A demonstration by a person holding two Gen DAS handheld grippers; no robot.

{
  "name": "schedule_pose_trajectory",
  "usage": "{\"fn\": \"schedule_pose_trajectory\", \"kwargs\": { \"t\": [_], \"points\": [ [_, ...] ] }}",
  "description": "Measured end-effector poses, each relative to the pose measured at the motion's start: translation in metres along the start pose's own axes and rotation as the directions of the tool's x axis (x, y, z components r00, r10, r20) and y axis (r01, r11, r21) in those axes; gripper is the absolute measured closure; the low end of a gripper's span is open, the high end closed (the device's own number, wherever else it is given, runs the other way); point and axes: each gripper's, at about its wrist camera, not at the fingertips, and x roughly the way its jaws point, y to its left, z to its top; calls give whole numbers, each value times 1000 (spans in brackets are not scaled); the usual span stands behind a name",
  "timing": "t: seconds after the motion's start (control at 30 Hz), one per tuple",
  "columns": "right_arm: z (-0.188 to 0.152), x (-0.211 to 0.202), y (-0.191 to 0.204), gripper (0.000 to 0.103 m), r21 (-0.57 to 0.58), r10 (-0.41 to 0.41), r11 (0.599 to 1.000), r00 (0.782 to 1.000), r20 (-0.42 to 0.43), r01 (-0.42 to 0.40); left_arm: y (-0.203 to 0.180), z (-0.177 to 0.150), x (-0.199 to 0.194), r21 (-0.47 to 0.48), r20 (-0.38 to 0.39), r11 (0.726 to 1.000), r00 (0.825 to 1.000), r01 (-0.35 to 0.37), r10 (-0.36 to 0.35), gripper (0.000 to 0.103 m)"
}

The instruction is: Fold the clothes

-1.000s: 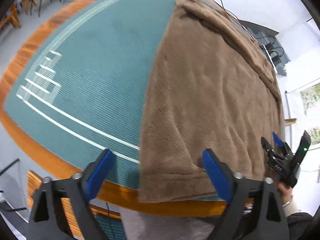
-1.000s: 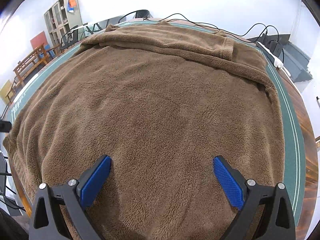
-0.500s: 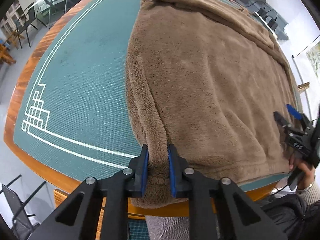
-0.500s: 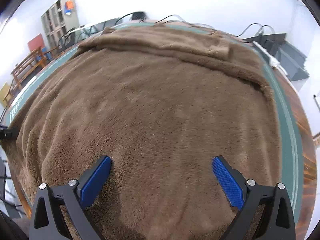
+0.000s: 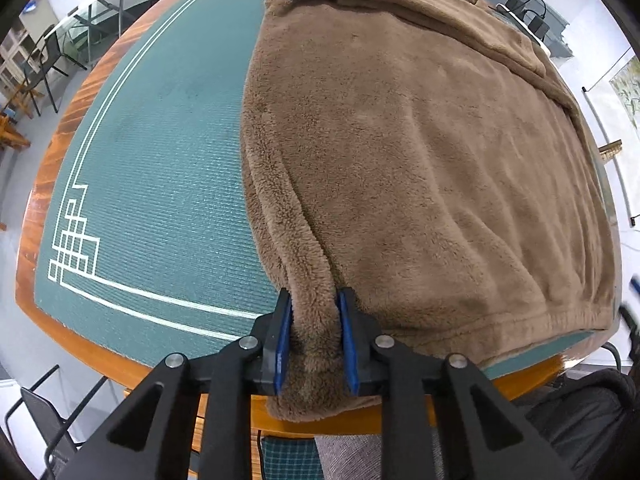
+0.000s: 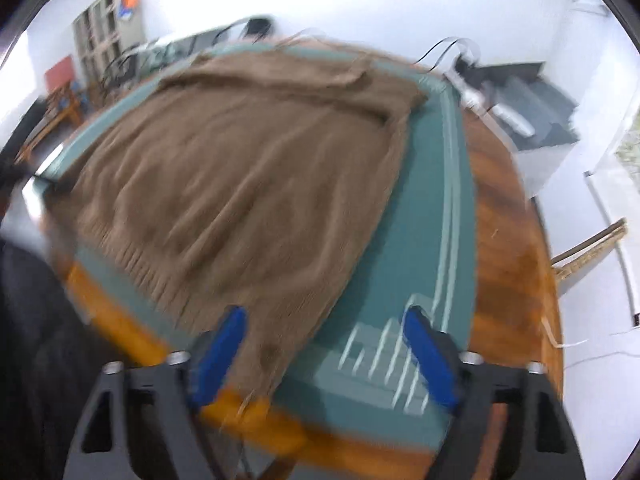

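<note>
A brown fleece garment (image 5: 400, 160) lies spread flat on the green table mat (image 5: 160, 180). My left gripper (image 5: 315, 300) pinches the garment's near left edge into a raised ridge at the table's front. Both blue pads press on the fleece, though the jaws are easing open slightly. In the blurred right wrist view the garment (image 6: 248, 180) fills the left and middle. My right gripper (image 6: 325, 314) hovers over its near right corner, and its jaws are closing. The corner lies between the pads, which do not touch it.
The mat has a white line border and sits inside the table's wooden rim (image 5: 72, 112). Chairs (image 5: 44, 60) stand off to the left. Cables and a power strip (image 6: 508, 116) lie past the far right corner. A person's dark clothing (image 6: 32, 340) is at the near edge.
My left gripper shut on the garment's near left edge and has kept its hold. My right gripper swung from over the garment's middle to its near right corner, with its jaws narrowing.
</note>
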Motion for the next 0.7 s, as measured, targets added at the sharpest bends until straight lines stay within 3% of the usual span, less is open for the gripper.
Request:
{"fn": "schedule_pose_trajectory", "kwargs": {
  "t": [0.13,0.23,0.33,0.4,0.47,0.57,0.6,0.7],
  "points": [
    [-16,4,22,39,-83,65,994,995,-71,-71,25,-7,-10,-20,-10,999,1000,26,-26,74],
    [-17,15,13,39,-37,74,996,994,-85,-77,22,-5,-10,-10,-14,999,999,39,-39,61],
    [-16,33,7,46,-11,68,998,991,-112,-69,16,-3,-9,2,-19,999,999,45,-45,50],
    [-14,35,12,66,-20,88,996,990,-111,-90,13,-3,-9,9,-19,999,999,36,-36,49],
    [-11,32,20,77,-51,92,994,990,-106,-98,13,-3,-9,6,-15,999,999,35,-35,50],
    [-5,24,20,81,-75,80,993,993,-83,-87,17,-2,-10,-11,-17,999,999,32,-32,70],
    [-3,21,16,82,-64,83,994,994,-72,-87,21,0,-11,-27,-22,999,999,46,-46,83],
    [11,7,5,85,-47,66,997,998,-18,-67,30,4,-16,-83,-24,992,995,93,-96,90]
  ]
}}
